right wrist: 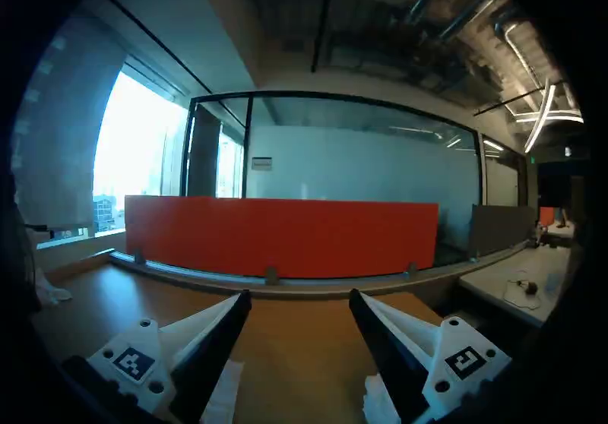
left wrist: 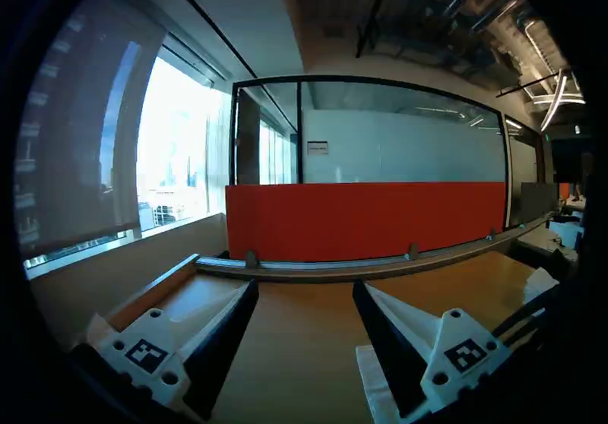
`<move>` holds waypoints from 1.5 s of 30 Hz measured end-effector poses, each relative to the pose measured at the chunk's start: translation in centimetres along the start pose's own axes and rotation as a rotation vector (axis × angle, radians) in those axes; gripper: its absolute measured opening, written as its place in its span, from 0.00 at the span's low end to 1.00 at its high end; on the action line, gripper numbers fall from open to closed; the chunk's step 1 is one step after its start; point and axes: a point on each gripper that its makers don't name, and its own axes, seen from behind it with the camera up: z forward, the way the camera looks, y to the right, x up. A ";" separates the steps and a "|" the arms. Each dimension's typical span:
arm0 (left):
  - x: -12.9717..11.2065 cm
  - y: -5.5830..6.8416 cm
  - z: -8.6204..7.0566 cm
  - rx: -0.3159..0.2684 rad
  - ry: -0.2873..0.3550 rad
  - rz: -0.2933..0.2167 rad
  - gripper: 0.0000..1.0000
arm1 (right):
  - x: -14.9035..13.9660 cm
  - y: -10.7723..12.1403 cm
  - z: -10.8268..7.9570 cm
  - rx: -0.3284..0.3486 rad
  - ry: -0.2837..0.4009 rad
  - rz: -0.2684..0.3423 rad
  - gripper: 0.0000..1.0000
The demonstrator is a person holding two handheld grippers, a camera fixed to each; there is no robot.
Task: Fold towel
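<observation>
A glass wall point(left wrist: 403, 131) spans the back of the room, and in the left gripper view a bright window point(left wrist: 171, 154) runs along the left side. In front of the glass, an orange divider point(left wrist: 365, 219) stands along the far edge of the wooden desk point(left wrist: 304, 371). The right gripper view shows the same divider point(right wrist: 281, 238) and, past the desk's right edge, a second desk with a white top point(right wrist: 505, 283). The left hand-held gripper point(left wrist: 304, 287) is low over the near part of the desk with its two fingers spread apart, and bare wood shows between them. The right hand-held gripper point(right wrist: 299, 296) is also low over the near edge and its fingers are likewise parted over bare wood point(right wrist: 304, 363). The white towel point(left wrist: 372, 382) lies flat on the desk at its near edge. In the left gripper view a strip of it shows just under the right-hand finger (a further white patch toward the desk's right edge may be more of it, but I cannot tell). In the right gripper view the towel point(right wrist: 224, 393) shows as pale cloth beneath each finger at the bottom, and neither finger pair is closed on it.
</observation>
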 end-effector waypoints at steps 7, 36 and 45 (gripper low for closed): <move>1.2 0.8 0.5 -0.035 -0.043 0.029 0.92 | 1.6 -0.4 0.2 0.029 -0.031 -0.021 1.00; -2.9 6.2 -0.7 -0.372 -0.284 0.134 0.92 | -1.8 -9.5 -1.3 0.426 -0.285 -0.201 1.00; -5.8 7.4 -1.7 -0.408 -0.320 0.154 0.92 | -5.2 -10.6 -2.6 0.463 -0.334 -0.239 1.00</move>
